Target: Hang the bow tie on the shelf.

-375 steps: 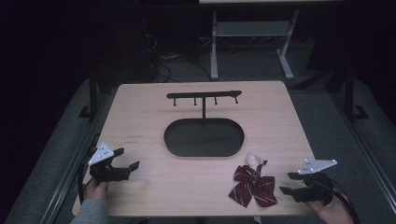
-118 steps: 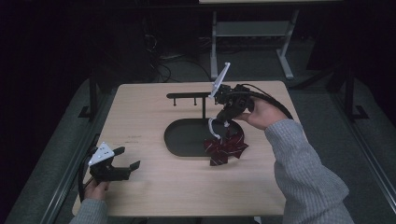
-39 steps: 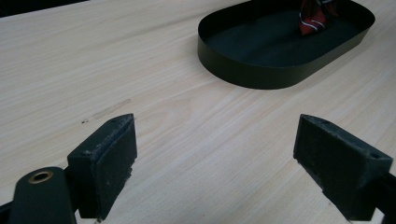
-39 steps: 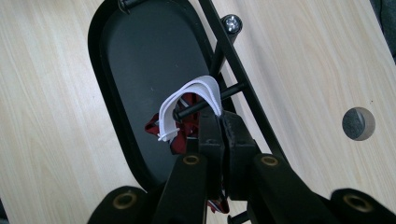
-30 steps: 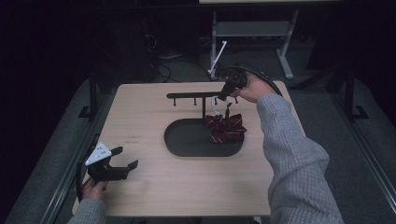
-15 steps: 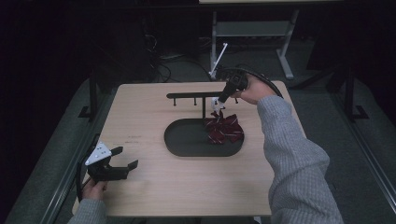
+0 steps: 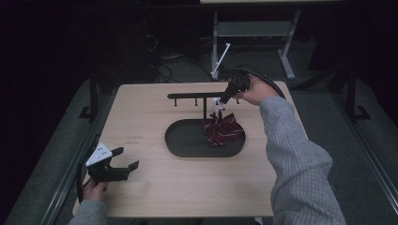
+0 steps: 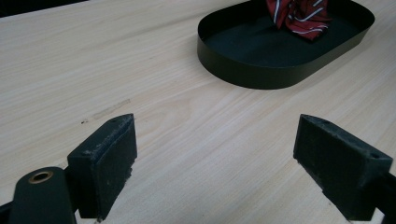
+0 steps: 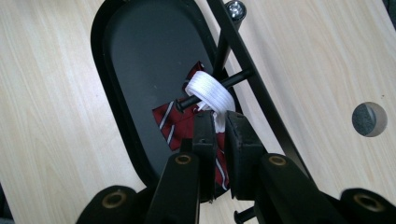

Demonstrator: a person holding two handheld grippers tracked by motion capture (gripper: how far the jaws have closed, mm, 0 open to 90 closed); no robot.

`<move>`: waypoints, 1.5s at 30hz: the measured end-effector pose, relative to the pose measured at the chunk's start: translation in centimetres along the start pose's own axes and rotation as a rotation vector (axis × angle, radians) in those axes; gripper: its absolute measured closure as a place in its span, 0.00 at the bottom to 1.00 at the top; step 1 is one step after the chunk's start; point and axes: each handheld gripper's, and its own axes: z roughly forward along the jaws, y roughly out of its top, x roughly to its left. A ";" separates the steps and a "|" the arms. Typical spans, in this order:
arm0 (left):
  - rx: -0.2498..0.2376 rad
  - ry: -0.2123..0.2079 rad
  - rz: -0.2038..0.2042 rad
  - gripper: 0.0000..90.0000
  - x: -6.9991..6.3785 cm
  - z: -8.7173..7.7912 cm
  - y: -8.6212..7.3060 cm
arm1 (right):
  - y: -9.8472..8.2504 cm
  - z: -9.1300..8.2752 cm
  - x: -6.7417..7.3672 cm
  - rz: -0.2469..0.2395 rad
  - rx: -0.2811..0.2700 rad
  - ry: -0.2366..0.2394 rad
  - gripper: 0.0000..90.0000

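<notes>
A red striped bow tie (image 7: pixel 223 131) hangs over the right end of the black oval tray (image 7: pixel 187 145). Its white elastic band (image 9: pixel 210 93) is looped over a peg of the black rack (image 7: pixel 197 96). My right gripper (image 9: pixel 215 116) points down at that peg. Its jaws have just been opening and now stand a narrow gap apart, with the band's lower end still between the fingertips. In the high view the right gripper (image 7: pixel 220 101) sits at the rack's right end. My left gripper (image 7: pixel 127 157) rests wide open near the table's front left corner, with nothing in it (image 8: pixel 215 140).
The rack's post rises from the tray's far rim, and its bar carries several short pegs. The tray (image 8: pixel 261 74) lies ahead of the left gripper with the tie (image 8: pixel 299 14) at its far end. A round cable hole (image 9: pixel 369 119) is in the tabletop beyond the rack.
The bow tie has sunk slightly toward the tray under the peg. Both hands have kept their places.
</notes>
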 end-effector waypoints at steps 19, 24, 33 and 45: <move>0.003 0.000 0.003 0.14 -0.1 0.1 0.0 | -0.8 -0.3 0.4 -0.005 -0.019 0.023 0.87; 0.006 -0.001 0.005 0.14 -0.1 0.1 0.0 | -1.0 -0.3 0.4 -0.005 -0.021 0.026 0.86; 0.008 -0.002 0.004 0.14 -0.1 0.0 0.0 | -1.3 -0.5 0.6 0.000 -0.028 0.026 0.84; 0.007 -0.004 0.008 0.14 -0.3 0.1 0.0 | -1.9 -1.1 1.4 -0.007 -0.041 0.032 0.81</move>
